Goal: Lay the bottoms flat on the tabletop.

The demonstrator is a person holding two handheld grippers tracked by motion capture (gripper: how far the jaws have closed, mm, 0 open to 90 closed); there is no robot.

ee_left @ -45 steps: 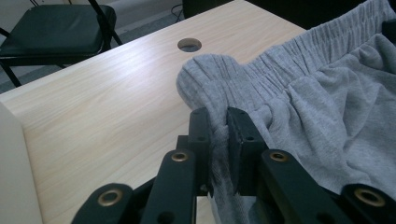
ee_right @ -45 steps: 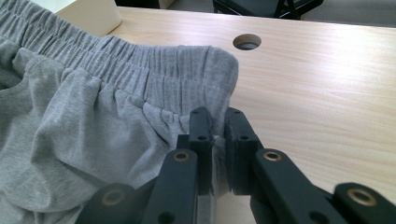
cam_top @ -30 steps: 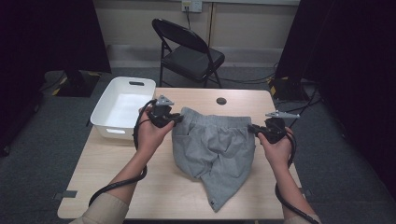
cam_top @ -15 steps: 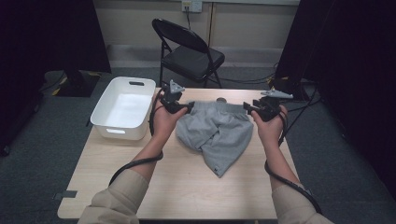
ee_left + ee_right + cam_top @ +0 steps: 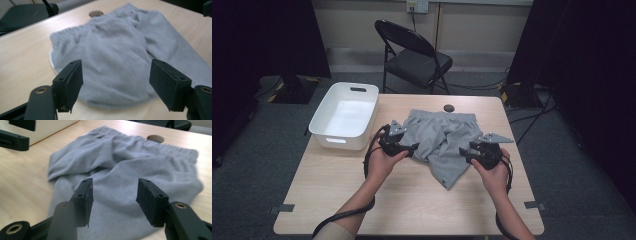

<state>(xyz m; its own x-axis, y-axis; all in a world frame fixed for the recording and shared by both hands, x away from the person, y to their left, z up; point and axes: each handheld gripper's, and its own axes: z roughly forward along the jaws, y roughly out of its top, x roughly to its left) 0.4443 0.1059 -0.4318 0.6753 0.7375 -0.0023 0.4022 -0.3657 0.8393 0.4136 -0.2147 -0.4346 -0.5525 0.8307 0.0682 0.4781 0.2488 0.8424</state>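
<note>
A pair of grey shorts (image 5: 443, 136) lies crumpled on the wooden table (image 5: 412, 200), waistband toward the far edge and one leg pointing at the near side. My left gripper (image 5: 413, 147) sits at the shorts' left edge, its jaws open after just widening. In the left gripper view the cloth (image 5: 112, 47) lies beyond the left gripper (image 5: 116, 75), with nothing pinched. My right gripper (image 5: 466, 153) is at the shorts' right edge and has likewise just been opening. The fabric (image 5: 125, 162) spreads below and ahead of the right gripper (image 5: 113, 192), untouched by the pads.
A white bin (image 5: 326, 131) stands on the table's left side, close to the left hand. A small dark round disc (image 5: 449, 108) sits in the table behind the waistband. A black folding chair (image 5: 414, 55) stands beyond the far edge.
Both grippers held the shorts by the waistband and carried them toward the far side. They have since let go, opened, and drawn back toward the near side, and the shorts rest on the table.
</note>
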